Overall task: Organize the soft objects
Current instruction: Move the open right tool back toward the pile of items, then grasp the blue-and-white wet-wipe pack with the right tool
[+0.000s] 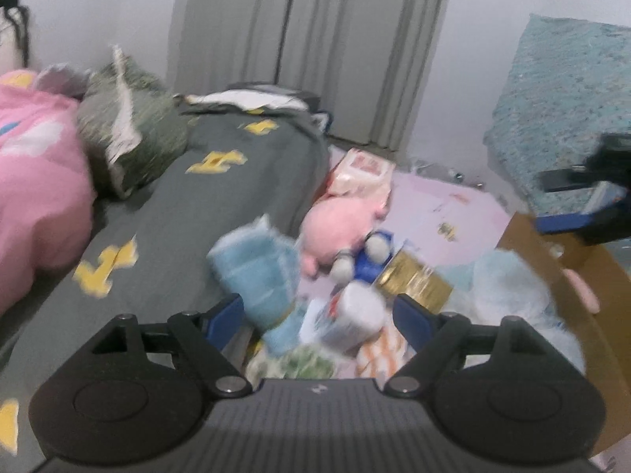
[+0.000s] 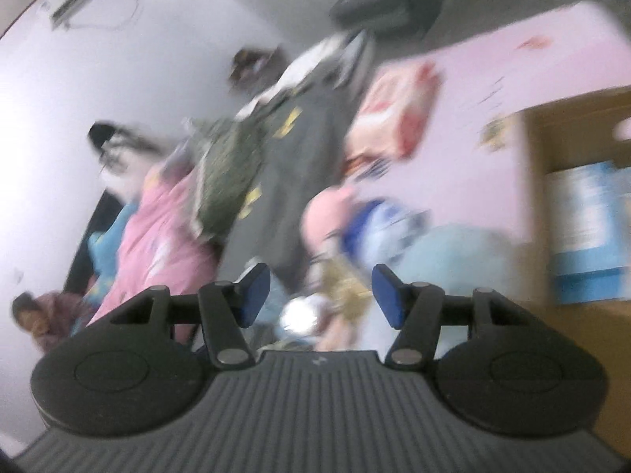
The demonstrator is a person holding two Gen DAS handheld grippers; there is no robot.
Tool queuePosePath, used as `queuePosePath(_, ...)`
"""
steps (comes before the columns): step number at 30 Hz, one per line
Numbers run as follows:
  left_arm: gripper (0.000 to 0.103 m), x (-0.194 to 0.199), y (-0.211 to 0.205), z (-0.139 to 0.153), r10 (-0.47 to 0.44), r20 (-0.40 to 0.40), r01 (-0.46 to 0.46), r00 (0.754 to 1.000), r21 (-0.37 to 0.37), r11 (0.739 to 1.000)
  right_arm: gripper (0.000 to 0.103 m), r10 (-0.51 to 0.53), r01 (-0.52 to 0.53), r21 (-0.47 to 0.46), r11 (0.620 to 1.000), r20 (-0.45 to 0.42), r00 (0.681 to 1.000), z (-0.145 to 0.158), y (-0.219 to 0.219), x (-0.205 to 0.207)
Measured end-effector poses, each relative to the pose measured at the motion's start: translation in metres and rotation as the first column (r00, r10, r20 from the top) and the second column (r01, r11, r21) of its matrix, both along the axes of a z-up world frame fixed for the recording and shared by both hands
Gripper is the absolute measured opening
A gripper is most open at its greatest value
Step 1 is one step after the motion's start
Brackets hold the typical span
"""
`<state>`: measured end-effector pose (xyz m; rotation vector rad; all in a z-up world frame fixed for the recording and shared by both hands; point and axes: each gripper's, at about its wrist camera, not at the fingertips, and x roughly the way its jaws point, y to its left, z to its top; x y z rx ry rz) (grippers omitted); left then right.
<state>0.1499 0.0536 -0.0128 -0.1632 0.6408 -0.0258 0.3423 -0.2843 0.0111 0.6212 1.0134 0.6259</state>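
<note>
Both our tools empty: left tool (image 1: 317, 311) wide apart, right tool (image 2: 321, 295) half apart. Fluffy light-blue folded towel (image 1: 256, 272) lies nearest; approach w/ left, pinch mid-fold, lift slowly.

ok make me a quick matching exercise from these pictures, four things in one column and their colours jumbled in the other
Things:
1. plush pig
2. bedsheet
3. cardboard box
4. folded towel

Colours:
A. brown
B. light blue
C. pink
D. dark grey with yellow shapes

Pairs: 1-C, 2-D, 3-A, 4-B
</note>
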Motion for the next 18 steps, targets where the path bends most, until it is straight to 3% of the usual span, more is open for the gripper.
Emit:
queuePosePath(6,0.084,0.055,-0.012,0.013,-0.093,-0.038,0.095,0.995,0.032,0.995,0.071,0.101,-0.099,0.04,0.994,-0.048,0.994,0.0,0.07,0.06)
queuePosePath(9,0.084,0.091,-0.013,0.012,-0.112,-0.083,0.112,0.99,-0.004,0.994,0.075,0.092,-0.092,0.012,0.996,-0.082,0.992,-0.009,0.093,0.094)
queuePosePath(14,0.084,0.144,-0.013,0.005,-0.115,-0.154,0.107,0.981,-0.059,0.992,0.077,0.048,-0.062,-0.089,0.994,-0.148,0.988,-0.045,0.116,0.146)
queuePosePath(18,0.078,0.164,-0.02,-0.001,-0.136,-0.185,0.124,0.973,-0.076,0.989,0.077,-0.014,-0.015,-0.127,0.992,-0.224,0.975,-0.081,0.12,0.169)
